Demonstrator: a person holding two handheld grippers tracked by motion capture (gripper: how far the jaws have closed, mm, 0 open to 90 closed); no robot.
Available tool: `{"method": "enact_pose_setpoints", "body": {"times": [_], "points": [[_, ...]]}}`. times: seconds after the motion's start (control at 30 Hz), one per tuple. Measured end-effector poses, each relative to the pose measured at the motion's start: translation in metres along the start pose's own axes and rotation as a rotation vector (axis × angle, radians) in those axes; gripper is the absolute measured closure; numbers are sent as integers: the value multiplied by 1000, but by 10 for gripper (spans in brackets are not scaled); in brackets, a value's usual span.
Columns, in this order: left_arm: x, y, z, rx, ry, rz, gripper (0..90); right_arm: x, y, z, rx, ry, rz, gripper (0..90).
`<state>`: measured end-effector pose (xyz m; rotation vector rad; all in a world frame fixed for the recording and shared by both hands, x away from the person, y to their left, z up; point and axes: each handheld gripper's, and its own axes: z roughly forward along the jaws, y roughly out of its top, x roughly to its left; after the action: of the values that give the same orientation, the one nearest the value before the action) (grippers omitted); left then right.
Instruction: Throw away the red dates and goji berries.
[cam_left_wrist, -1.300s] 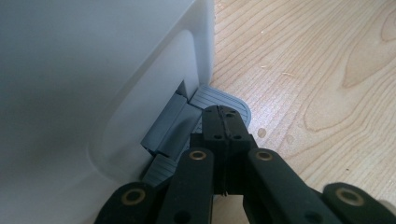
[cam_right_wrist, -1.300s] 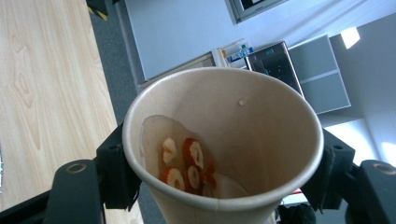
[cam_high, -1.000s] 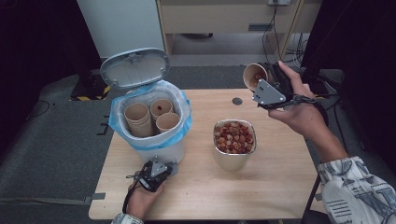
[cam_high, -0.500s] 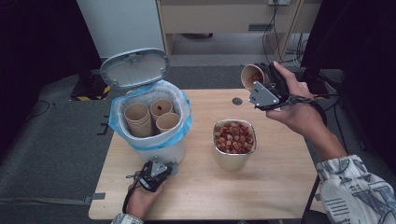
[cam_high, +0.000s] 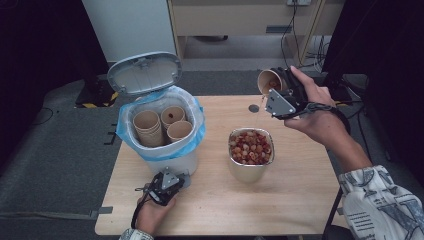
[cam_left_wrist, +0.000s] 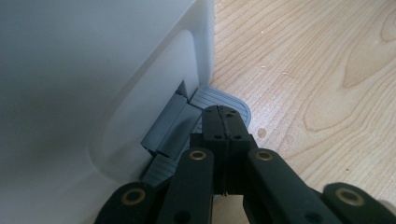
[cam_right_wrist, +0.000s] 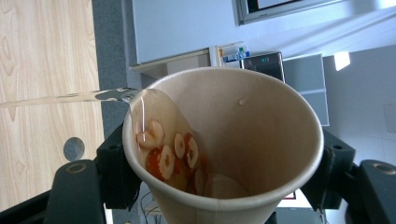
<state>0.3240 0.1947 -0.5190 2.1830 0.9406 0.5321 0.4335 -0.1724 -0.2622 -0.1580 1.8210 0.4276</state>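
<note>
While bin holds 3 cups.

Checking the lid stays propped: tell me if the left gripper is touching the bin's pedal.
Touching. In the left gripper view the shut left gripper presses its tips on the grey pedal at the foot of the white bin.
</note>
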Motion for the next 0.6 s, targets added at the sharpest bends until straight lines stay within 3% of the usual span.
{"method": "enact_pose_setpoints", "body": {"times": [0.23, 0.6], "points": [[0, 0, 0, 0, -1, -1, 899, 2, 3, 1, 6, 0, -38, 276], [0, 0, 0, 0, -1, -2, 899, 2, 4, 0, 2, -4, -55, 276]]}}
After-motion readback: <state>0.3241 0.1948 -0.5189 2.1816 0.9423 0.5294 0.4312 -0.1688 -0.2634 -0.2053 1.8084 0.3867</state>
